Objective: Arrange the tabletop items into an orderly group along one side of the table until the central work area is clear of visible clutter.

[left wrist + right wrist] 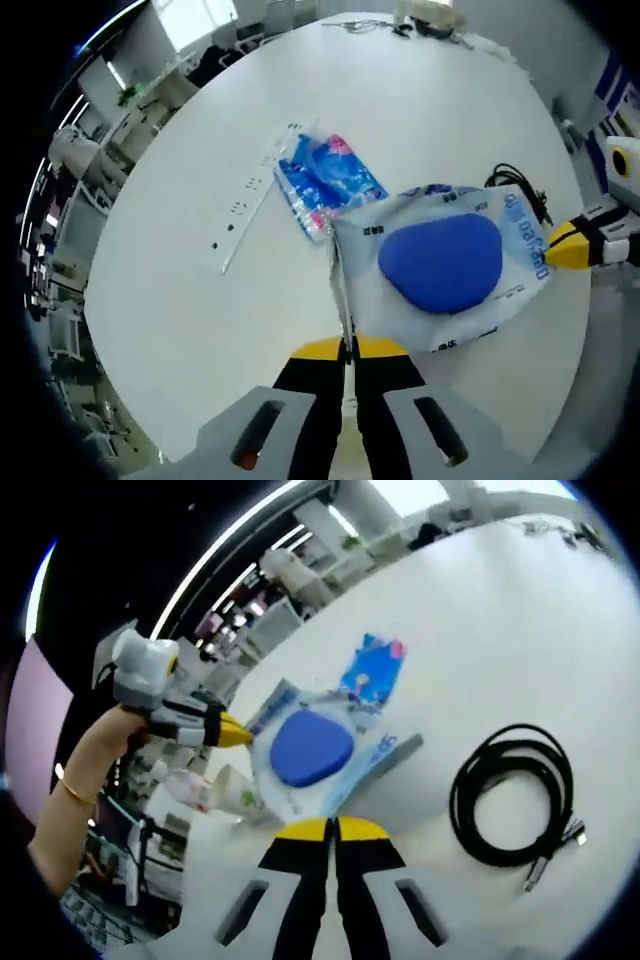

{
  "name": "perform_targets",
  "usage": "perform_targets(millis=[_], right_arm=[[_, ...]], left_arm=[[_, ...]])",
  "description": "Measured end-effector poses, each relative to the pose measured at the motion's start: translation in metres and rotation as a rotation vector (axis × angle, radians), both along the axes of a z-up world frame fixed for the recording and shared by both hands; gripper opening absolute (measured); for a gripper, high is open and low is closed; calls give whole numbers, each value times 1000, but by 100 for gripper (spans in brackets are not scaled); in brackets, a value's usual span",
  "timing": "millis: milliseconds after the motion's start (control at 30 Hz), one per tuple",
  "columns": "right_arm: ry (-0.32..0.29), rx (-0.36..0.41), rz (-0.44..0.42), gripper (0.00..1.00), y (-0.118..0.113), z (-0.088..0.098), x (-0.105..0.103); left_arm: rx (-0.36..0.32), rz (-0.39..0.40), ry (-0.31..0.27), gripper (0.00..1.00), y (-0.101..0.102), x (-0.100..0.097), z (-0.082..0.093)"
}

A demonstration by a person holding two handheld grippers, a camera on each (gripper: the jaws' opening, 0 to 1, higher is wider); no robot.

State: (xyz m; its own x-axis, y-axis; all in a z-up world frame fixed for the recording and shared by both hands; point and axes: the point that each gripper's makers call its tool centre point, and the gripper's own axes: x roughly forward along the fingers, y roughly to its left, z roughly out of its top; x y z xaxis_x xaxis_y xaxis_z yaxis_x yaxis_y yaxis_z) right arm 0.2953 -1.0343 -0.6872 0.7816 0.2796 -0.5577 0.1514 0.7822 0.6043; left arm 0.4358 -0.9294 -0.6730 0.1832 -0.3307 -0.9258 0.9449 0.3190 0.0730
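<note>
Both grippers pinched shut on the wet-wipes pack — left gripper at its near edge, right gripper opposite. Long axis spanning jaw to jaw — coiled cable beside.

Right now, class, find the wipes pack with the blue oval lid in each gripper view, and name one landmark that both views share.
Left gripper view: the wipes pack lies right of centre, just above this gripper's jaws, which are closed on its near edge.
Right gripper view: the wipes pack sits left of centre, just above this gripper's jaws.
Shared landmark: the small blue and pink packet lying against the pack's far side.
</note>
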Motion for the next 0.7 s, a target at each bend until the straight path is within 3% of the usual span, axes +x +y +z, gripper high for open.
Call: perform_targets(millis=[367,600,700], right_arm=[[-40,-108,50,0,-28,17,9],[-68,-170,104,0,-41,23,10],[-63,-210,127,0,-47,20,8]], left_arm=[[-55,34,-28,2,4,-20,20],[-148,162,-54,2,10,-37,27],[-218,213,-21,2,8,-50,24]])
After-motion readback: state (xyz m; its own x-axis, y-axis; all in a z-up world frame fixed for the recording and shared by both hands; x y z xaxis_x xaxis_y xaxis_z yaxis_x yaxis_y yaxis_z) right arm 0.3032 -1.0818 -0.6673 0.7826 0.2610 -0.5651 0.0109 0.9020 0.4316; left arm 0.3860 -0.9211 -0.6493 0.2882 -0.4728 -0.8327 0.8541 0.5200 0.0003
